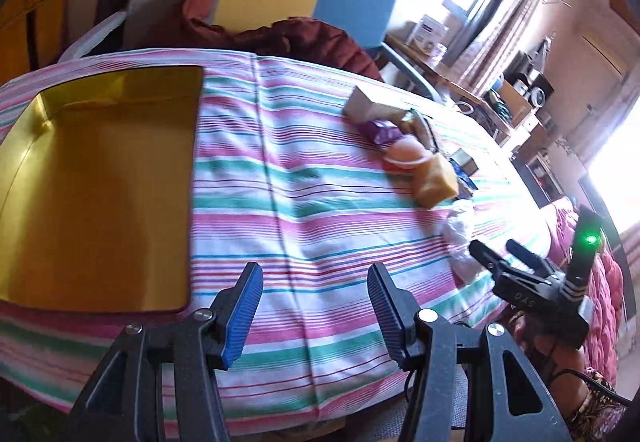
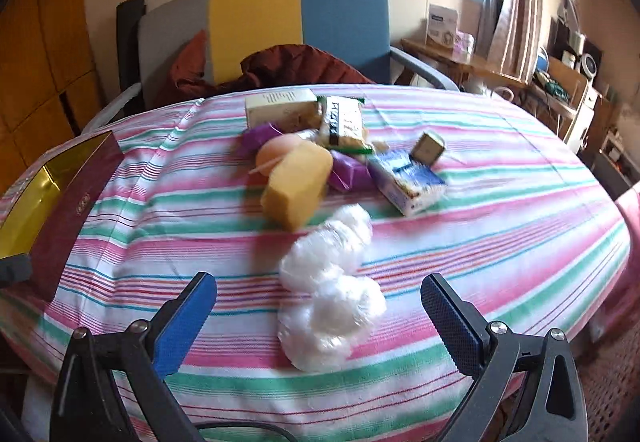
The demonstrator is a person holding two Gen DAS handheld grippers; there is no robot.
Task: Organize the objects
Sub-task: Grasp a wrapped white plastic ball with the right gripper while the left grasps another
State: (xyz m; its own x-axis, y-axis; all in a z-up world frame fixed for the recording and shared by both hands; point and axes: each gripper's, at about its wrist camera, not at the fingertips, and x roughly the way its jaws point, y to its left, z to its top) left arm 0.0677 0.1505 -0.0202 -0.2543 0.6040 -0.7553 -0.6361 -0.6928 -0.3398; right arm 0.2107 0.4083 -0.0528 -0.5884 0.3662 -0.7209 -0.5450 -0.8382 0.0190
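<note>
Right wrist view: the right gripper [image 2: 318, 316] hangs spread and empty over a clear bag of white puffs [image 2: 330, 288], nearest of the clutter. The left gripper [image 1: 314, 316], also spread and empty, waits right of the gold-lined box [image 1: 96, 182]. The step looks like approach; next, lower and pinch the bag.

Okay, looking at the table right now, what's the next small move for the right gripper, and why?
Probably ease the right gripper forward and down around the white plastic bundle. Its jaws stand open and empty, the bundle lies nearest between them, and the gold-lined box sits open and empty, ready for it.
</note>
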